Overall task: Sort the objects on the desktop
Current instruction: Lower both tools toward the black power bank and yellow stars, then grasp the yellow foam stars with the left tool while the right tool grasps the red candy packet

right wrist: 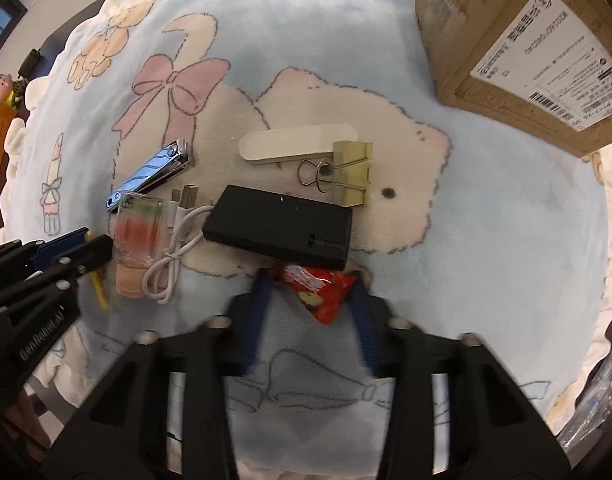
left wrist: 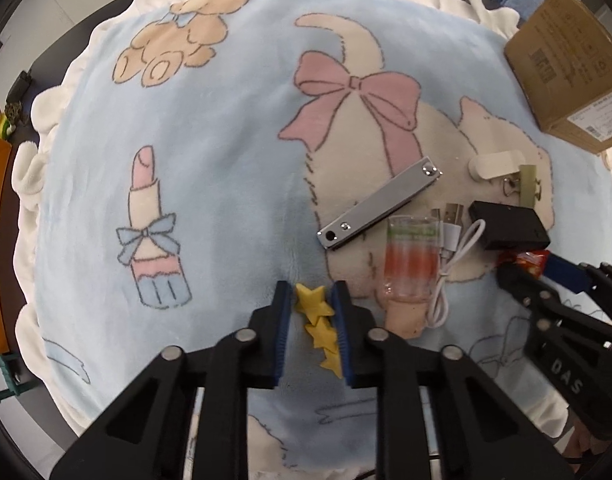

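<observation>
While both tongs work the blue blanket (left wrist: 209, 184), each has a small thing between its pads.

Starting left of the black box (right wrist: 279, 230): the left gripper (left wrist: 314, 320) has its pads pressed against a yellow star strip (left wrist: 318, 320), which looks light and bendy, so a grip across its middle should do. Next comes the clear tube (right wrist: 139, 236), likely slippery, then the white cable (right wrist: 173, 256), limp and loose. Beyond those lies the nail clipper (right wrist: 149, 174), stiff metal. Just this side of the box, the right gripper (right wrist: 312, 292) straddles a red snack packet (right wrist: 318, 286); jaws look wide, and blur hides whether they actually pinch it. That crinkly wrapper wants a soft squeeze at its edge.
</observation>
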